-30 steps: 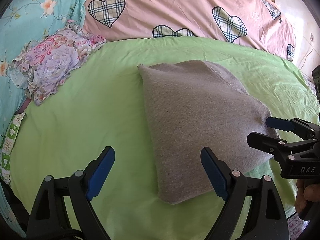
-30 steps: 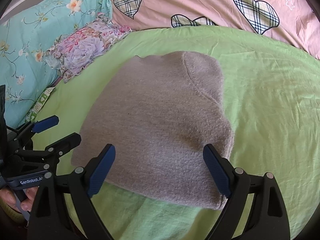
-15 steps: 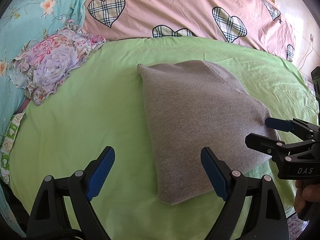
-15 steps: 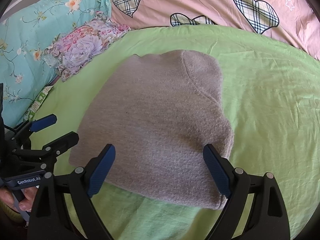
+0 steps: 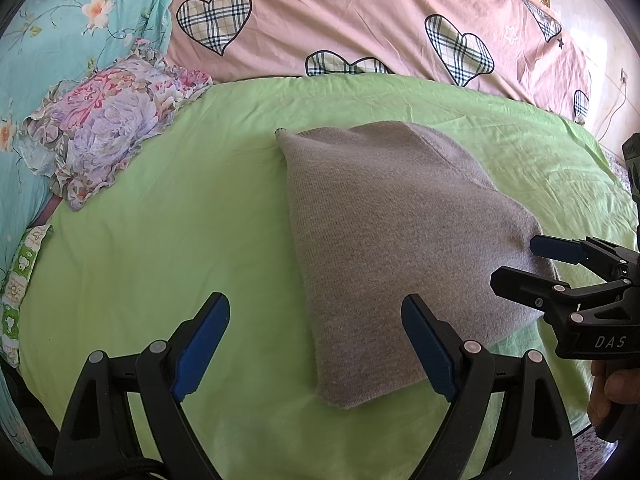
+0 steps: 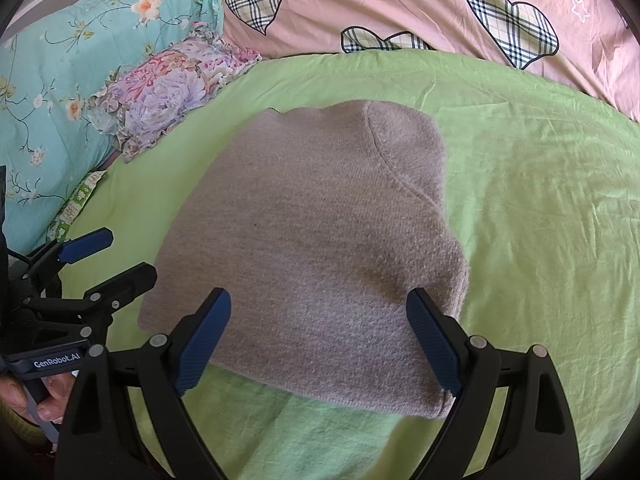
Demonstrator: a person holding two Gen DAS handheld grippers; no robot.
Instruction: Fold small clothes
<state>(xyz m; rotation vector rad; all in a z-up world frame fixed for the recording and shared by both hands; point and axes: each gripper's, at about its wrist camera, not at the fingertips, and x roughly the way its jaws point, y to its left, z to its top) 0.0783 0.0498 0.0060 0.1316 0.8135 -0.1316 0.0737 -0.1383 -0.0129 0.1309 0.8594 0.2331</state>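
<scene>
Left wrist view, nearest: the left gripper (image 5: 316, 344) is released, jaws spread over the near left corner of the grey garment (image 5: 400, 248). The right gripper (image 6: 320, 340) is likewise released, straddling the near right edge, grasping nothing. The garment lies folded on the green sheet (image 5: 160, 240), mid-bed. Risk: a pinch taking only the top layer would peel the fold apart; a deep pinch may catch the sheet too. Farther left, the floral pillow (image 5: 104, 128) stands well apart.
</scene>
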